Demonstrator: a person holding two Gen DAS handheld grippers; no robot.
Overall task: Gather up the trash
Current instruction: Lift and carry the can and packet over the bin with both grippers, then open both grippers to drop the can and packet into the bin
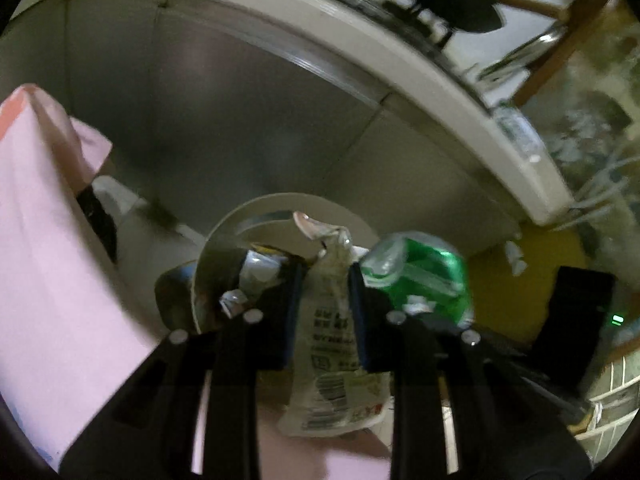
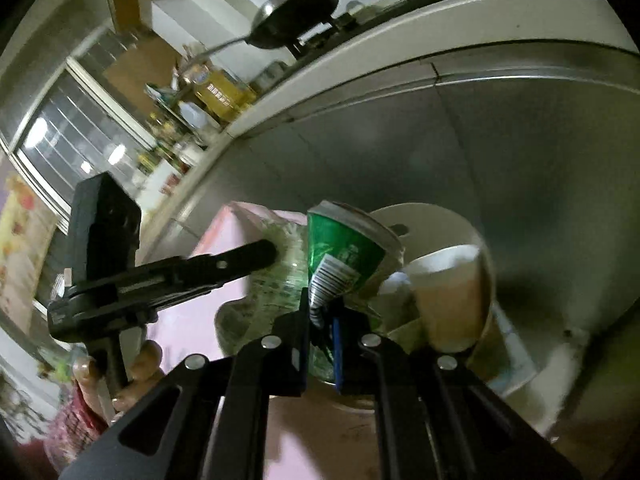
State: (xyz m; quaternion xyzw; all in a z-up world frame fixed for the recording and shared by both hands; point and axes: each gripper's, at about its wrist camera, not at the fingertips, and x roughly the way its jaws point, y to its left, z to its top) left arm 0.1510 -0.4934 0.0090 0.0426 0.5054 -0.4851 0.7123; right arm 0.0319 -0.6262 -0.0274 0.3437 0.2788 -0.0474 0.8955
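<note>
My left gripper [image 1: 322, 276] is shut on a crumpled clear plastic wrapper [image 1: 332, 344] with printed text and a barcode. It shows from the side in the right wrist view [image 2: 272, 254], with the wrapper [image 2: 280, 280] at its tips. My right gripper [image 2: 320, 300] is shut on a crushed green can [image 2: 344, 252]; the can also shows in the left wrist view [image 1: 420, 272]. Both sit over a white round bin [image 2: 432, 220] that holds a paper cup [image 2: 448, 292] and other trash. The bin's rim shows in the left wrist view [image 1: 280, 204].
A pink bag [image 1: 52, 264] hangs at the left, also seen as pink sheet [image 2: 192, 320]. Grey cabinet doors [image 1: 240, 120] and a white counter edge [image 1: 400, 64] stand behind. A pan [image 2: 296, 12] sits on the stove. A person's hand [image 2: 136, 368] holds the left gripper.
</note>
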